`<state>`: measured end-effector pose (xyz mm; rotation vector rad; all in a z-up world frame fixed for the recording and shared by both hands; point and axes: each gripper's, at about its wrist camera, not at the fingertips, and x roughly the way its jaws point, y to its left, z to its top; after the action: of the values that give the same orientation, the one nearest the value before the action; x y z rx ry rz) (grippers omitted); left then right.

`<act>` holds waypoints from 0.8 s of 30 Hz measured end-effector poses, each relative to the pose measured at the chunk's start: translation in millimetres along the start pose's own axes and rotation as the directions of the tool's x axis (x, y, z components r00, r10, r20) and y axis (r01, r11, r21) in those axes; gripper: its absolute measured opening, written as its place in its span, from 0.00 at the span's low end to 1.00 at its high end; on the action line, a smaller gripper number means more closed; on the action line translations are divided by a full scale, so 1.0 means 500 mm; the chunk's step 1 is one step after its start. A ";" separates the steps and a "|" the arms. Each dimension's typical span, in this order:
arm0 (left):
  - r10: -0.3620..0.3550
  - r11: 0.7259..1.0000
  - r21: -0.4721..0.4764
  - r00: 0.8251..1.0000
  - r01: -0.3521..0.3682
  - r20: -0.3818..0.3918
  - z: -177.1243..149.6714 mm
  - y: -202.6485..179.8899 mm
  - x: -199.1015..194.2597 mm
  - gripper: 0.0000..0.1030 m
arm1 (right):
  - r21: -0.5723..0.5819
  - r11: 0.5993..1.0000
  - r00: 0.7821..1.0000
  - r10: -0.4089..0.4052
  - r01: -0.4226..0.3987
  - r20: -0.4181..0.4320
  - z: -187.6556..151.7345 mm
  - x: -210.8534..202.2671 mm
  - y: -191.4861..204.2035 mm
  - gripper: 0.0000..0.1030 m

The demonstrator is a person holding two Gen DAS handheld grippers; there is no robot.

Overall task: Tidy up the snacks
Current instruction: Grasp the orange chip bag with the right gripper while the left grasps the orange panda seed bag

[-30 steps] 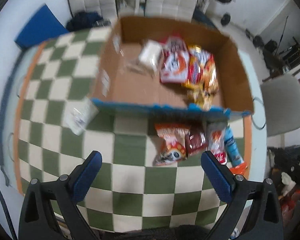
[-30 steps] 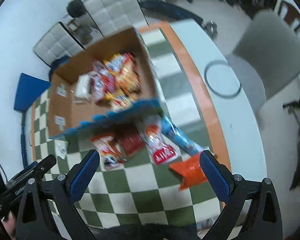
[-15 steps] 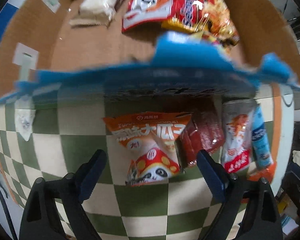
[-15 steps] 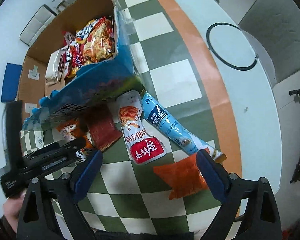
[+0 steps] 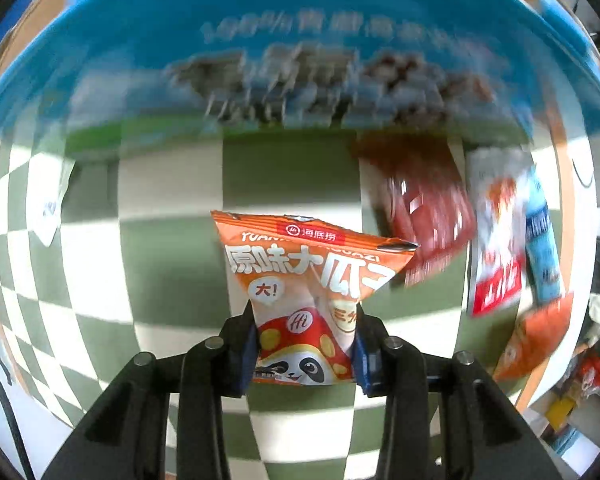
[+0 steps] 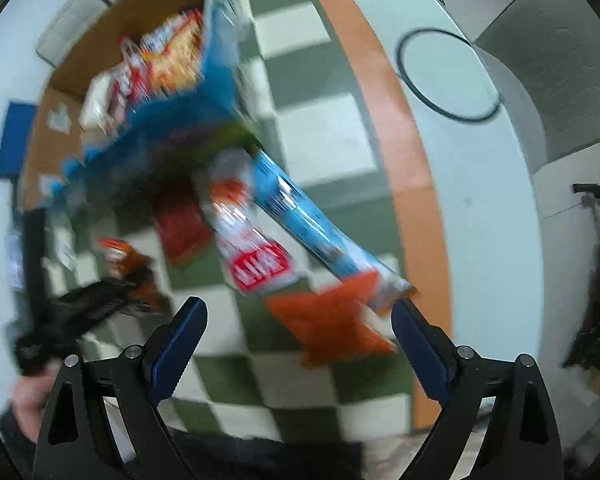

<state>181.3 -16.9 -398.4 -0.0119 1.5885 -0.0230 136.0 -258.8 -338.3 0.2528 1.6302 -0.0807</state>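
Note:
My left gripper (image 5: pixel 304 344) is shut on the lower end of an orange panda snack bag (image 5: pixel 308 280), just in front of the blue side of the cardboard box (image 5: pixel 300 40). The left gripper also shows in the right wrist view (image 6: pixel 112 292), still holding the bag (image 6: pixel 118 256). My right gripper (image 6: pixel 298 324) is open and empty above an orange packet (image 6: pixel 332 320). A dark red packet (image 6: pixel 184 228), a white-and-red pouch (image 6: pixel 248 240) and a long blue packet (image 6: pixel 312 232) lie on the checked cloth beside the box (image 6: pixel 172 128), which holds several snacks.
The green-and-white checked cloth (image 6: pixel 316 128) has an orange border, with white tabletop (image 6: pixel 480 200) beyond. A grey chair (image 6: pixel 560 60) stands at the right. A small white wrapper (image 5: pixel 50 208) lies at the left on the cloth.
My left gripper moved down onto the panda bag and shut on it. My right gripper came lower and closer to the orange packet, still open.

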 end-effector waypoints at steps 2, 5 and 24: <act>0.000 1.000 0.012 1.000 0.000 -0.007 -0.030 0.002 0.000 0.34 | -0.022 0.999 0.999 -0.025 0.024 -0.032 -0.020 0.021 -0.011 0.94; 0.006 1.000 0.021 1.000 -0.005 -0.023 -0.064 0.005 0.007 0.34 | -0.025 0.999 0.996 -0.027 0.025 -0.090 -0.042 0.065 -0.025 0.94; 0.041 0.995 0.087 0.999 -0.038 -0.032 -0.052 -0.009 -0.026 0.34 | 0.007 0.997 0.991 -0.081 0.082 -0.103 -0.035 0.160 -0.038 0.51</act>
<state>155.7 -21.0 -384.7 0.0878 1.6200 -0.0613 110.5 -264.5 -418.2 0.2015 1.7425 -0.1416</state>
